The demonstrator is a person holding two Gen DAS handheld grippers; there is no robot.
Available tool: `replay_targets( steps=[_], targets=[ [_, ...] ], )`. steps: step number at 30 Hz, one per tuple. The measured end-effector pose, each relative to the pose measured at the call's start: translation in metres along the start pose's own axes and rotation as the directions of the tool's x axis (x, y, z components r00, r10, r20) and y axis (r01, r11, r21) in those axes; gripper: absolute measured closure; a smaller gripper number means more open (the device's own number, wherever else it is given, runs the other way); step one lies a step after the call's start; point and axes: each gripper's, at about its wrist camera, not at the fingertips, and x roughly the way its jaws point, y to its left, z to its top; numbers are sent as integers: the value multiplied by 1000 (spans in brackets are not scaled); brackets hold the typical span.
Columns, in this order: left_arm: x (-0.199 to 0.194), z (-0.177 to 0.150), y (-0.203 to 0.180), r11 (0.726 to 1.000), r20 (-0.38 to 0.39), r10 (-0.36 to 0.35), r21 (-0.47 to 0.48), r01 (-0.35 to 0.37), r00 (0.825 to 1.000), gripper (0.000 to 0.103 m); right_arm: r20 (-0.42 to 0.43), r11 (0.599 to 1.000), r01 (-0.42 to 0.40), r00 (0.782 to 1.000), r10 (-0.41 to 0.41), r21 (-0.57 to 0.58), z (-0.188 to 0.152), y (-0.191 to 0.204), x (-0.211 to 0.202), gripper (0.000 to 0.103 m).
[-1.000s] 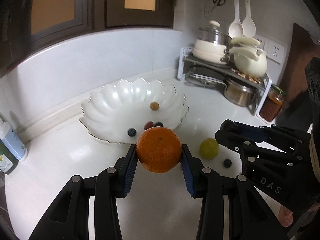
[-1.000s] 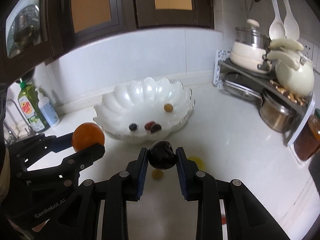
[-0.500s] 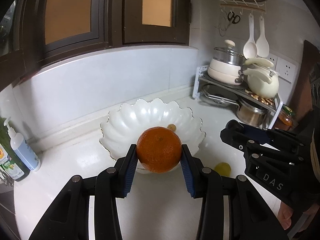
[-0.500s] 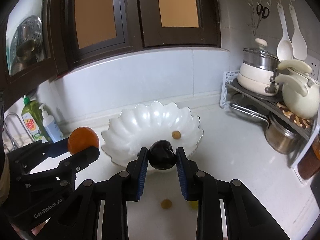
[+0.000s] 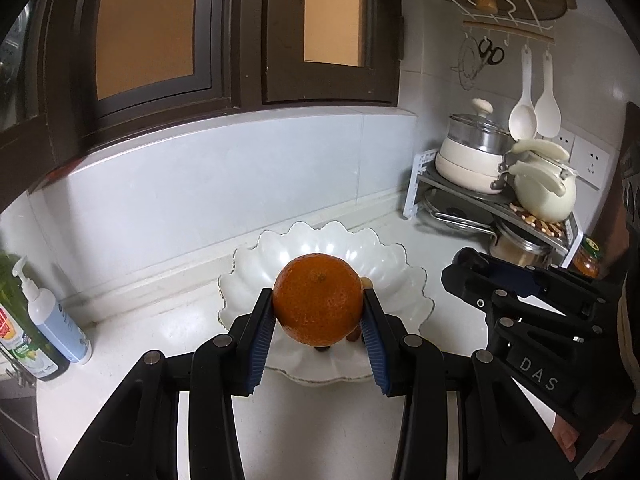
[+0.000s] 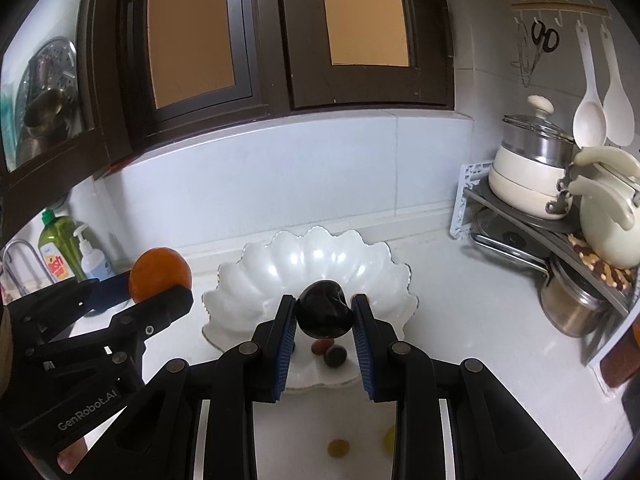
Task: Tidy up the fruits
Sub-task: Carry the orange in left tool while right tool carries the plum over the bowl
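Our left gripper (image 5: 318, 322) clamps orange (image 5: 318, 304); our right gripper (image 6: 323, 326) clamps dark plum (image 6: 323, 314). Both hang above white bowl (image 6: 256, 280) near counter's back edge.

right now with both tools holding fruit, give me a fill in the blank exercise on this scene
1. The left tool is shut on an ____.
2. The dark fruit is held by the ____ tool.
3. Both tools hover over a white scalloped ____ on the countertop.
4. Two white spoons ____ from hooks on the wall above the pot rack.

Missing words: orange; right; bowl; hang
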Motion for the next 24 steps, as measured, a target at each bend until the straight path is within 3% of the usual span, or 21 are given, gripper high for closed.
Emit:
replay_targets(
  steps=[14,24],
  targets=[
    [40,31,14,999,-22,51,2,-51,998,61,-47,1000,14,999,-15,-19,28,-2,46,73],
    [82,44,29,998,-100,52,-25,-55,994,61,-136,1000,3,991,-4,-9,44,-6,97,73]
  ],
)
